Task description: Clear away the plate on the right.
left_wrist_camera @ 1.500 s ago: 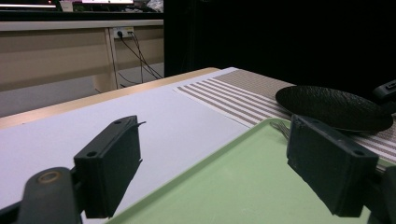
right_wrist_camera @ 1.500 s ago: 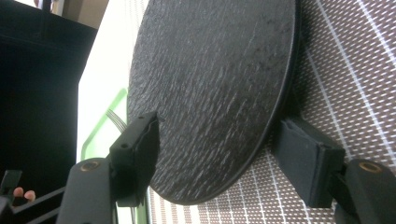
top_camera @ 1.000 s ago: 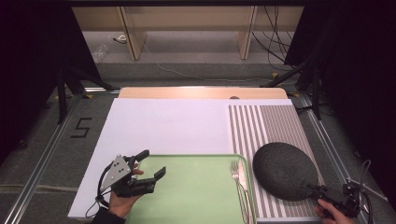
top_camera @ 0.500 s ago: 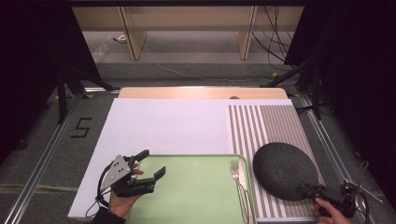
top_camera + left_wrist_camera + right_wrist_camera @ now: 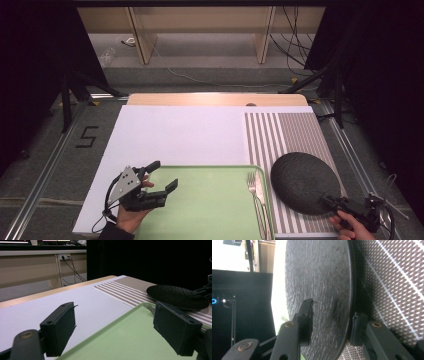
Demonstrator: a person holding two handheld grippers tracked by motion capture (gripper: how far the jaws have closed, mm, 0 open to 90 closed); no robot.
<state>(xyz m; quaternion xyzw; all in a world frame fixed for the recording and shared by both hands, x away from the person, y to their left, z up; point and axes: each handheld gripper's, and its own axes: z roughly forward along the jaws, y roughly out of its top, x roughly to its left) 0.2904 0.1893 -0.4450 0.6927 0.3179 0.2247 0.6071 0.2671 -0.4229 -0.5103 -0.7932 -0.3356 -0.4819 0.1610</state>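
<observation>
The plate (image 5: 305,182), dark and round, lies on the striped mat (image 5: 282,135) at the right of the table (image 5: 175,132), just beside the green tray (image 5: 210,205). The right tongs (image 5: 334,202) have it by its near edge: in the right gripper view one jaw sits on the top face and the other under the rim, straddling it, though whether they are pressing tight I cannot tell for sure. Taking it at the rim looks like the only way to get under a flat plate lying on cloth, and the low angle of the hand (image 5: 350,227) suits sliding or lifting it.

A fork (image 5: 256,195) lies along the tray's right edge, close to the plate but not touching it.

The left tongs (image 5: 162,177) hang over the tray's left corner with the jaws wide apart and nothing between them, probably waiting, or ready to steady the tray.
</observation>
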